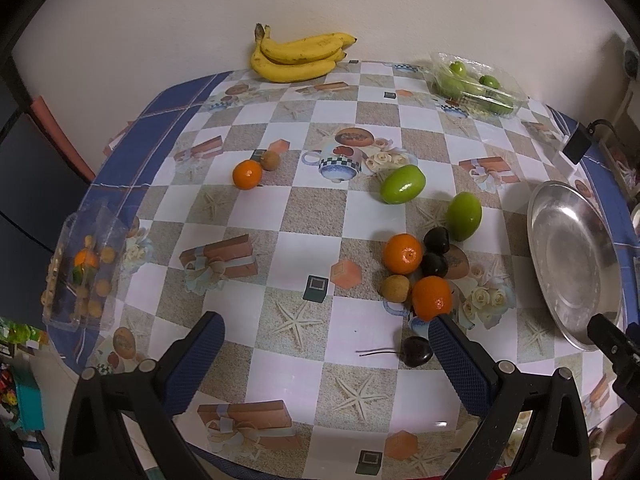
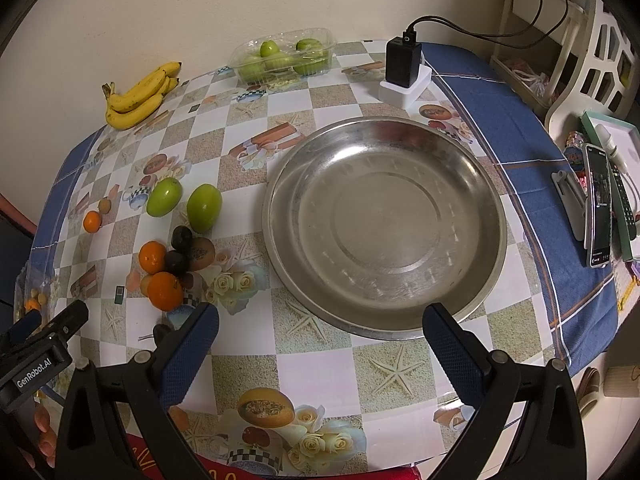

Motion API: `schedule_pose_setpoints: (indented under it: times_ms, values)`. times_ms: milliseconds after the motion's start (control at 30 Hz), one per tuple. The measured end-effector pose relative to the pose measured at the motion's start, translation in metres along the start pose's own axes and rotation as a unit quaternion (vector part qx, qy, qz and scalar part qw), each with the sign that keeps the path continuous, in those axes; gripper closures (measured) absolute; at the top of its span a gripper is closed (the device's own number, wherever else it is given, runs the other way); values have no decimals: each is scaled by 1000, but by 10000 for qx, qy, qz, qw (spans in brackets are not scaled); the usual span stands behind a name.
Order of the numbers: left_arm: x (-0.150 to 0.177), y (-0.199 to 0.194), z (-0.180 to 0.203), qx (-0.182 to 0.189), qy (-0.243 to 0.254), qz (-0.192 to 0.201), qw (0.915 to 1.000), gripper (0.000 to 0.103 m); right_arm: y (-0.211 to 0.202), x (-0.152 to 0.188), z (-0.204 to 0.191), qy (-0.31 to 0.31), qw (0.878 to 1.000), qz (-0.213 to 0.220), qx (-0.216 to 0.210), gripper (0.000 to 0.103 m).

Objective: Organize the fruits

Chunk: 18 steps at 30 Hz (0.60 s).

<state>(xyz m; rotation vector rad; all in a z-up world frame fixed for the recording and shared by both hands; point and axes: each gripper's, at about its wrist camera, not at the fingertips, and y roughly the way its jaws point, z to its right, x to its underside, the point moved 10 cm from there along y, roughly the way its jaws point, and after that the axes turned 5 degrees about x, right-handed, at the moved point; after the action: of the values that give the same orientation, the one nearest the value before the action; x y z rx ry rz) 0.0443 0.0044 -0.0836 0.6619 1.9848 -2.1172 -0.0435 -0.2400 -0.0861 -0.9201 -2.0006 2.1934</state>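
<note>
While both grippers hang above the near edge of the checked tablecloth (image 1: 288,216), the loose fruit lies in a cluster ahead and to the right of the left gripper (image 1: 326,340), whose blue fingers are spread wide and hold nothing. Nearest is a dark cherry (image 1: 416,353), just beside the inner face of that gripper's right finger, its thin stem pointing left across the gap. Beyond it sit two mandarins (image 1: 432,298), two more dark cherries (image 1: 435,251), a small brown fruit (image 1: 395,288) and two green fruits (image 1: 464,216). The right gripper (image 2: 320,344), also wide open and empty, faces the bare steel dish (image 2: 384,216), with the cluster off to its left, so the left gripper looks nearer the fruit
</note>
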Motion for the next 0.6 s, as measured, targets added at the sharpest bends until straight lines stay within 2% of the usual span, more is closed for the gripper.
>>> schedule_pose_setpoints:
  times_ms: [133, 233, 600]
  values:
    - [0, 2, -3, -1, -109, -39, 9999, 0, -3, -3, -8, -111, 9999, 72, -14, 1]
    - [0, 5, -9, 36, -192, -91, 9998, 0, -2, -5, -22, -235, 9995, 54, -195, 1]
    - [2, 26, -21, 342, -380, -473, 9976, 0, 17, 6, -93, -858, 9927, -373, -767, 1]
